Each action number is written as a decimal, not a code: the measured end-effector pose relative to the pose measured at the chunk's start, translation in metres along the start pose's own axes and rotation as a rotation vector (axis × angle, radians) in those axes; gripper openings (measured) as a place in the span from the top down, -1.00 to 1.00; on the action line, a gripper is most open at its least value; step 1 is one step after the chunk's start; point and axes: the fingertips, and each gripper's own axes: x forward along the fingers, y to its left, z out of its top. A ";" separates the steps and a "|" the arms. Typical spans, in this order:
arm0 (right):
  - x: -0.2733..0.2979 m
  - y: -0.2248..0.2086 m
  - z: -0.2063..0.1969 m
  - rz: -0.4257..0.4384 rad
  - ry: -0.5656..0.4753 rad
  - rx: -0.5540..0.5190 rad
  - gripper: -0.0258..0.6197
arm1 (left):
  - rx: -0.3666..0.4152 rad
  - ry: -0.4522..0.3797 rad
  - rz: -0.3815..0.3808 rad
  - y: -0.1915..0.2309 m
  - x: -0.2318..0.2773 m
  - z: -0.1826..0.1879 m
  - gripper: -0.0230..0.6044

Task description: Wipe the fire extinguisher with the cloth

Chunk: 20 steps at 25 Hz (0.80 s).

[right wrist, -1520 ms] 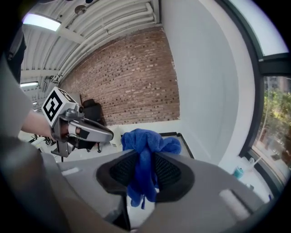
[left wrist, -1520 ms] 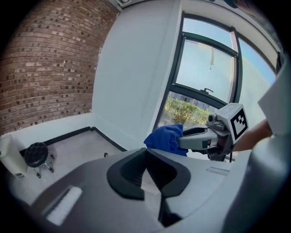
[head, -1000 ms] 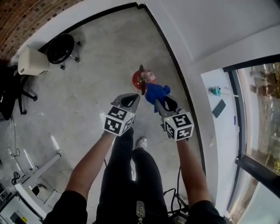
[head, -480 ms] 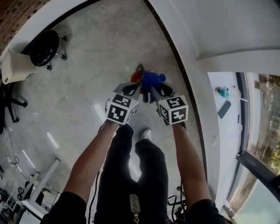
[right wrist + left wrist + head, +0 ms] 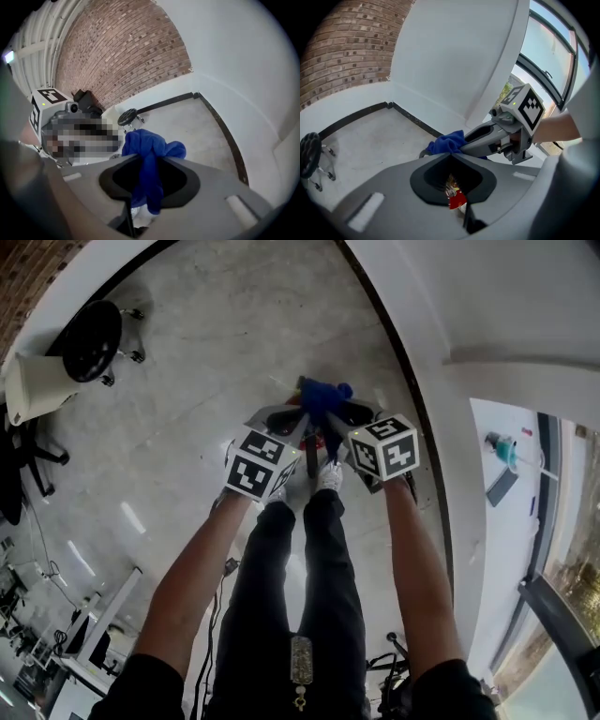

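My right gripper [image 5: 322, 420] is shut on a blue cloth [image 5: 323, 394], which bunches up past its tips and hangs down between the jaws [image 5: 149, 161]. My left gripper [image 5: 300, 421] is shut with nothing in it, its tips close beside the right one's. Through the gap below the left jaws I see a piece of the red fire extinguisher [image 5: 457, 199] and its metal valve. In the head view the grippers and the cloth hide the extinguisher, which stands on the floor just ahead of the person's shoes. The right gripper [image 5: 464, 144] and the cloth [image 5: 446, 143] lie just beyond the left jaws.
The grey floor meets a white wall [image 5: 412, 306] with a black skirting strip on the right. A black wheeled stool [image 5: 91, 338] and a beige box [image 5: 37, 386] stand at far left. The person's legs [image 5: 300, 577] are right behind the grippers. A windowsill [image 5: 511, 512] holds small items.
Both grippers have come down and forward and now sit close together over the extinguisher. The cloth has travelled with the right gripper, and the red body that showed before is now covered.
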 end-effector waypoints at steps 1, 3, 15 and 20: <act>0.004 -0.008 -0.004 -0.004 0.014 0.005 0.58 | -0.004 0.011 0.005 0.000 0.003 0.000 0.91; 0.012 -0.025 -0.009 -0.019 0.027 0.025 0.58 | -0.019 0.034 0.026 0.001 0.009 -0.001 0.91; 0.019 -0.078 -0.065 -0.185 0.092 0.145 0.58 | -0.083 0.114 0.121 0.008 0.020 -0.006 0.91; -0.009 -0.059 -0.083 -0.216 0.055 0.204 0.58 | -0.056 0.141 0.142 0.009 0.015 -0.010 0.91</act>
